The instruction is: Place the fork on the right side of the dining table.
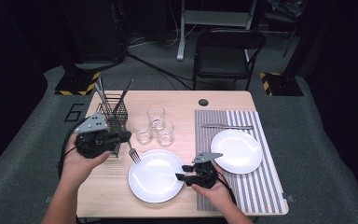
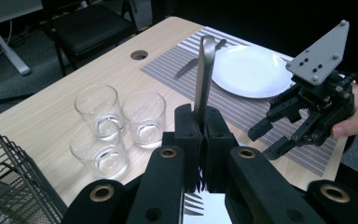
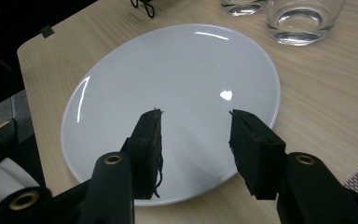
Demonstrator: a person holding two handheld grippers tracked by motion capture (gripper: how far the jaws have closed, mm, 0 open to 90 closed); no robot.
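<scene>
Fork held over the desk's left side, two plates laid out.

The left hand-held gripper (image 1: 114, 136) grips a fork (image 1: 131, 151), tines down beside the near plate (image 1: 156, 176), just in front of a wire rack (image 1: 113, 110) near the far left corner. The right hand-held gripper (image 1: 182, 172) hovers with jaws apart at that plate's right rim. Three glasses (image 1: 154, 124) stand mid-desk; a second plate (image 1: 236, 150) and a knife (image 1: 227, 126) lie on the striped mat (image 1: 254, 186).

brushed metal fork (image 2: 203, 77); glossy white plate (image 3: 168, 93); matt wood table (image 1: 107, 186).

the fork (image 2: 203, 74) tines are partly hidden behind the left hand-held gripper (image 2: 200, 135) jaws.
</scene>
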